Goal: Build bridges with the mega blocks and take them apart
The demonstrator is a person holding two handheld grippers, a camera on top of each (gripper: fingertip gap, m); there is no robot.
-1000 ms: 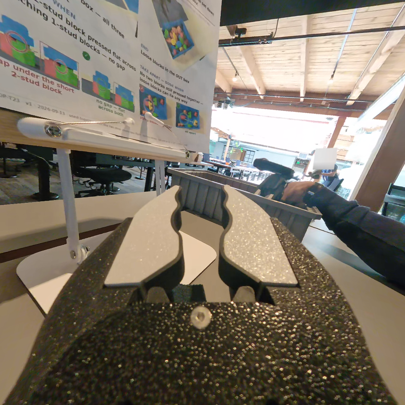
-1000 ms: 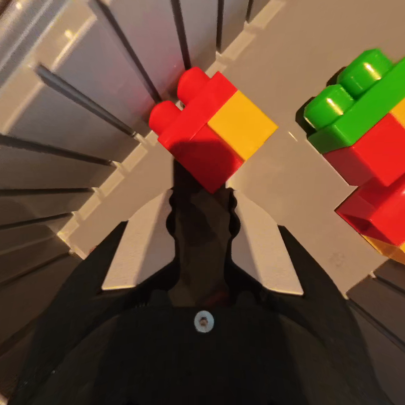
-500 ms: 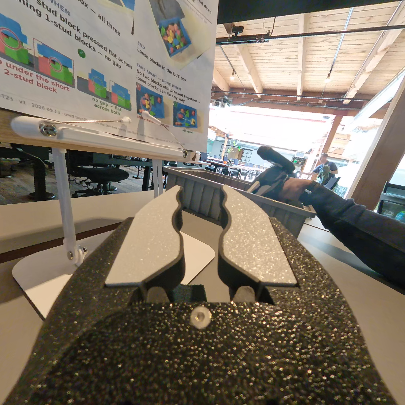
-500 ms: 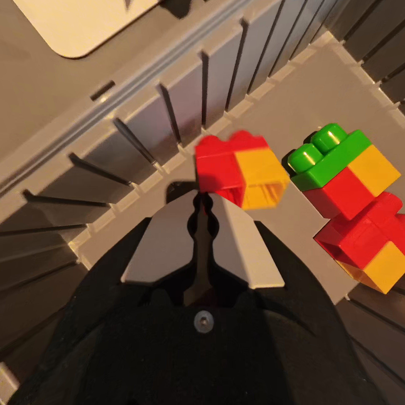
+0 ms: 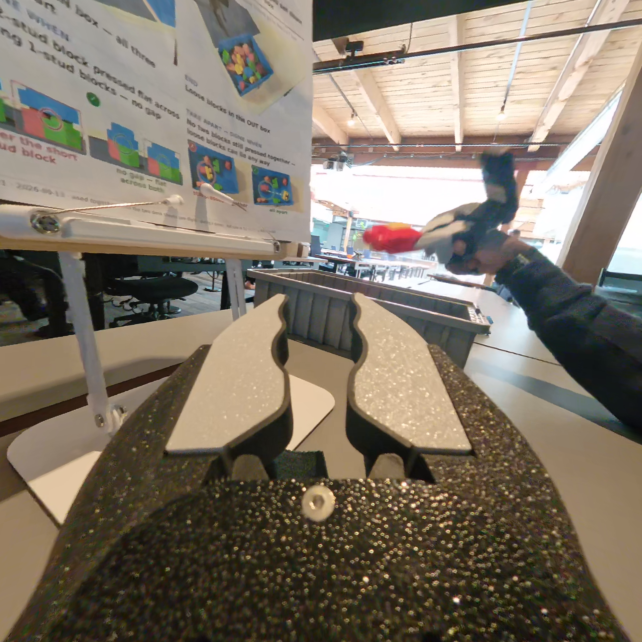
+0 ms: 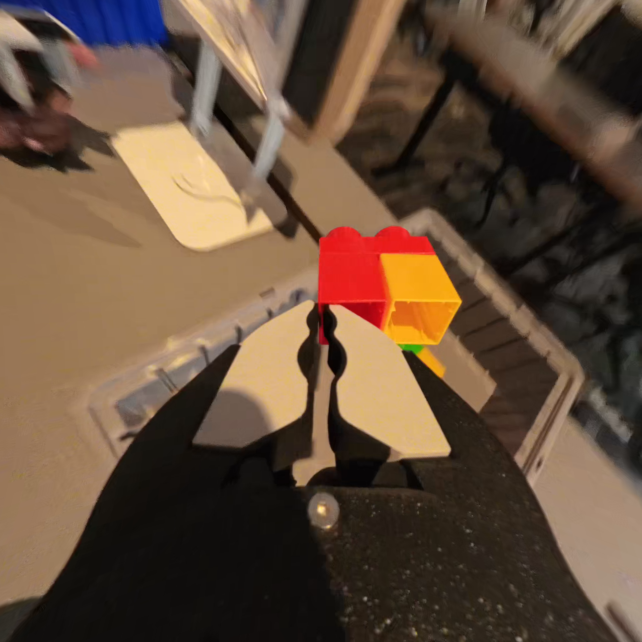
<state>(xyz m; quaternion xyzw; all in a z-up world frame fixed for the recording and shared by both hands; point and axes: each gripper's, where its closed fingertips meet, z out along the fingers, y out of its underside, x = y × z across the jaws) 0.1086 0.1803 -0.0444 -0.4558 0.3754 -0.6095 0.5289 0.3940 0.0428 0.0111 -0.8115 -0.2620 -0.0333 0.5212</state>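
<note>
Lifted since half a second ago: my right gripper (image 6: 323, 309), clamped on the red-and-yellow bridge (image 6: 382, 288), now holds it above the grey bin (image 6: 542, 351). Left gripper (image 5: 318, 305) waits empty, parted. Next: steady it, left grips the yellow leg, pull straight.

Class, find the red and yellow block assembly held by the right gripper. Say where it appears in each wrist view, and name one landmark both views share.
Left wrist view: the red and yellow block assembly shows blurred at upper right, held in the air above the grey bin.
Right wrist view: it sits at centre, pinched at the right gripper tips, above the bin.
Shared landmark: the white stand base on the table.
</note>
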